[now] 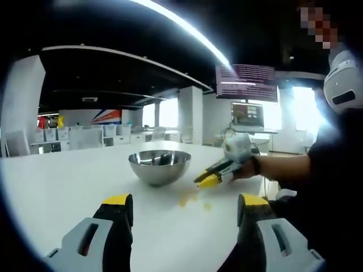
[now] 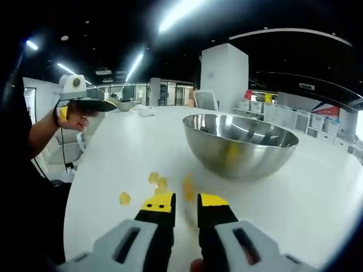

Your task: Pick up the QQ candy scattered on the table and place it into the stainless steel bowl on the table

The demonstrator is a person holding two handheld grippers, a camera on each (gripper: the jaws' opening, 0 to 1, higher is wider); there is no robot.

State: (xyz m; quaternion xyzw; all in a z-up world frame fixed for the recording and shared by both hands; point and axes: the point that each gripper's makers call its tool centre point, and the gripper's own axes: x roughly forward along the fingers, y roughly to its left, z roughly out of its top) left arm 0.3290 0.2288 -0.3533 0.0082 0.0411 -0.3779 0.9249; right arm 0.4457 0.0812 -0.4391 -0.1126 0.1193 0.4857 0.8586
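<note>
**Right claw closing in on the candy, bowl just beyond**

So, the QQ candy (image 2: 161,182) lies loose on the white table (image 2: 317,192): small yellow pieces in a little cluster, one more (image 2: 124,198) off to the side toward the table edge; in the left gripper view the same pieces show as a yellow smear (image 1: 193,199) on the tabletop, just in front of the bowl. From the right gripper (image 2: 185,204) the candy sits directly ahead of the tips and slightly to the left in its view, v. near, maybe touching; pieces are too small and blurred to give a long axis. Right jaws stand close together, only a narrow gap; a blurred yellow bit (image 2: 188,187) sits at that gap, but I cannot tell if it is gripped or just lying on the table. Right gripper is clearly the nearer one, so my guess is the pick falls to it.

Left gripper (image 1: 185,207) hangs further back, jaws wide apart, nothing between them; candy lies ahead, approx. centred between its tips but well apart.

Stainless steel bowl (image 2: 241,150) stands upright just beyond the candy, to the right in the right gripper view; inside looks empty, only reflections, though a yellowish patch on its outer wall reads as mirrored candy.
</note>
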